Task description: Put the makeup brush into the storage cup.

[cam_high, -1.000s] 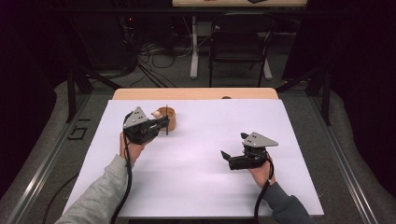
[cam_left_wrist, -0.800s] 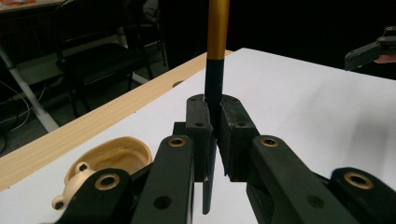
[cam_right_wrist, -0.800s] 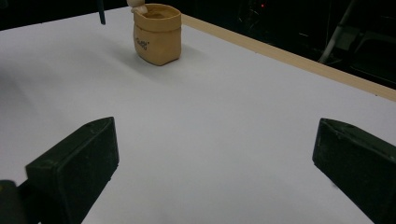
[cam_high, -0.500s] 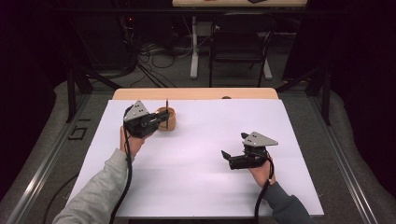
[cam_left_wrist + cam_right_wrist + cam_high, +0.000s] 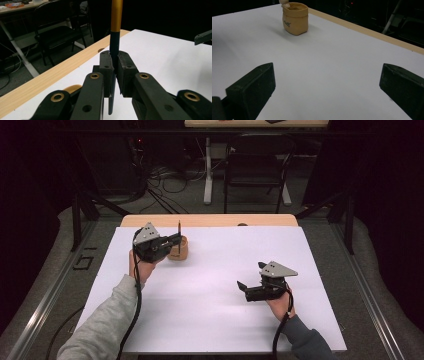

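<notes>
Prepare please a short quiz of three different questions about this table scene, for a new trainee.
1. True or false: the left gripper is shut on the slim dark pencil with a gold upper part.
2. How do the jaws of the right gripper stand: A) wide open with nothing between them, B) shut on the pot, C) shut on the pencil?
3. What stands on the white table cover beside the left gripper, in the high view?

Key: 1 true. 2 A. 3 the small tan pot shaped like a sack.
</notes>
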`<state>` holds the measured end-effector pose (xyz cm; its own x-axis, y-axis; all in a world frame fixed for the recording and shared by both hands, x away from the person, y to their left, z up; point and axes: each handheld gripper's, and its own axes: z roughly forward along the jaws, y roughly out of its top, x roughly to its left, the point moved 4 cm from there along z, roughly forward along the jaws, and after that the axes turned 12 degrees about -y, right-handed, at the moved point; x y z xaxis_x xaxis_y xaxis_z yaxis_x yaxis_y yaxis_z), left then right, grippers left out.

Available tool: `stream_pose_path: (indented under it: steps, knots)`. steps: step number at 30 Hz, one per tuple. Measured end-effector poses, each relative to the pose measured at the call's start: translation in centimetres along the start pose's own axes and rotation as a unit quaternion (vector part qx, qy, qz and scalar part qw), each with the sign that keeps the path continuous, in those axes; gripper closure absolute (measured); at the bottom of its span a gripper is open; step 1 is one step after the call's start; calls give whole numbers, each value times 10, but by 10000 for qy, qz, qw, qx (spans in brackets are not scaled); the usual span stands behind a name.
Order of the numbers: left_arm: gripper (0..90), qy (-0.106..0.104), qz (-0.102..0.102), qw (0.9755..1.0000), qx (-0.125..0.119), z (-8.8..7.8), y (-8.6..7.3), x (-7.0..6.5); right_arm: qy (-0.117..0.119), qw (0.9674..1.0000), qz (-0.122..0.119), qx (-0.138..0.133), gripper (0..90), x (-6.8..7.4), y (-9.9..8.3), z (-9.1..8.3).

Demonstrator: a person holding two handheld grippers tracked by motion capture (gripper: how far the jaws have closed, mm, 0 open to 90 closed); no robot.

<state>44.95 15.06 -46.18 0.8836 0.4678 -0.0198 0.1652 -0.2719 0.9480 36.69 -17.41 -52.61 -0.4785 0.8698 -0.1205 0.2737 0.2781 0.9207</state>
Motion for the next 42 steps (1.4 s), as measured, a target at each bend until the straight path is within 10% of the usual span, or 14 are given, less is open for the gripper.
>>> stream_pose_path:
  steps: [42]
  knots:
    - [834,452,-26,9990,-9,15,16,42,14,10000,9,-6,0,-1,0,-1]
